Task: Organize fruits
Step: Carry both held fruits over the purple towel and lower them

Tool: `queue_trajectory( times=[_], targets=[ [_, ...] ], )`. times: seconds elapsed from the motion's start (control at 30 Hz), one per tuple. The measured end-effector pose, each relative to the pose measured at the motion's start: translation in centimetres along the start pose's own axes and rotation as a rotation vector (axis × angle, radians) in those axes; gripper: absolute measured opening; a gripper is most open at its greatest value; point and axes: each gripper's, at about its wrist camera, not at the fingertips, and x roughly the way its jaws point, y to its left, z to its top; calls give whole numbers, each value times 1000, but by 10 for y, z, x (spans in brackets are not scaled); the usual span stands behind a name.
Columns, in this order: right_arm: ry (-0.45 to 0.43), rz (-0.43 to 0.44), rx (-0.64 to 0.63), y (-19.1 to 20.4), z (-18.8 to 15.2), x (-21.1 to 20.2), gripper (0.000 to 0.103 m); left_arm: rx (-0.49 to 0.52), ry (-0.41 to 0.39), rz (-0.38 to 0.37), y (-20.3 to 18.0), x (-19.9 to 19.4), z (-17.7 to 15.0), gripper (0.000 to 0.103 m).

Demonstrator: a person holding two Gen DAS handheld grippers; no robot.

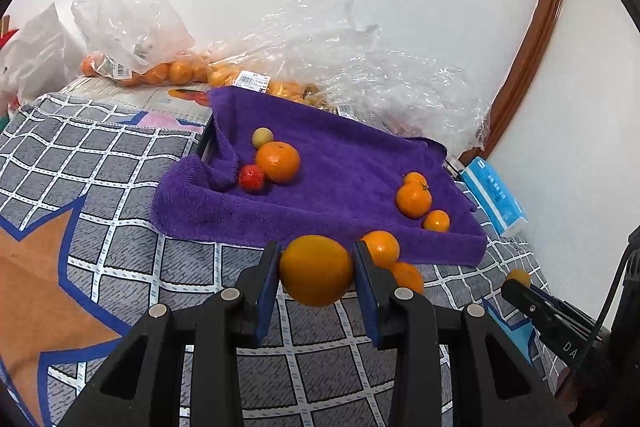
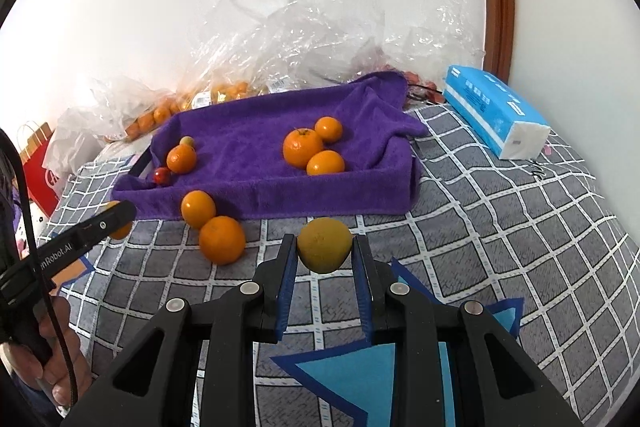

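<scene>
In the left wrist view my left gripper (image 1: 318,253) is shut on a large orange (image 1: 316,271) just above the checked bedspread, in front of the purple towel-lined tray (image 1: 340,155). My right gripper (image 2: 324,242) is shut on a smaller yellow-orange fruit (image 2: 325,247), also in front of the tray (image 2: 248,143). The tray's left end holds an orange (image 1: 278,161), a red fruit (image 1: 251,178) and a small pale fruit (image 1: 262,137). At its right end lie three oranges (image 2: 302,148). Two loose oranges (image 2: 222,239) lie on the bedspread between the grippers.
Clear plastic bags (image 1: 360,67) with more oranges lie against the wall behind the tray. A blue tissue pack (image 2: 494,111) lies right of the tray. A red paper bag (image 2: 38,163) stands far left. A hand (image 2: 60,359) holds the left gripper's handle.
</scene>
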Motion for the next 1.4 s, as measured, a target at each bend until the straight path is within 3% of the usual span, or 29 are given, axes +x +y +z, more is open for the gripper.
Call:
queue_trajectory(
  times=[0.5,0.6,0.7,0.83,1.17,1.33,1.4],
  targets=[
    [-34,27,-14,9,24,3,27,-92,-50,17,18,-13,14,34],
    [-35,29,-11,9,29,5,27,-124,-10,60,26,-12,24,34],
    [-46,33,-14,9,36,6,27,-146,-35,44,34,-22,37,34],
    [-63,39,-29,12,45,8,28,-111,-66,88,34,-27,61,34],
    [-88,33,-59,24,79,33,28,-75,-73,73,19,9,99,34],
    [-95,36,-62,31,95,55,27,-27,-79,143,17,30,95,34],
    [-90,34,-61,32,96,64,27,-46,-61,130,24,37,89,34]
  ],
)
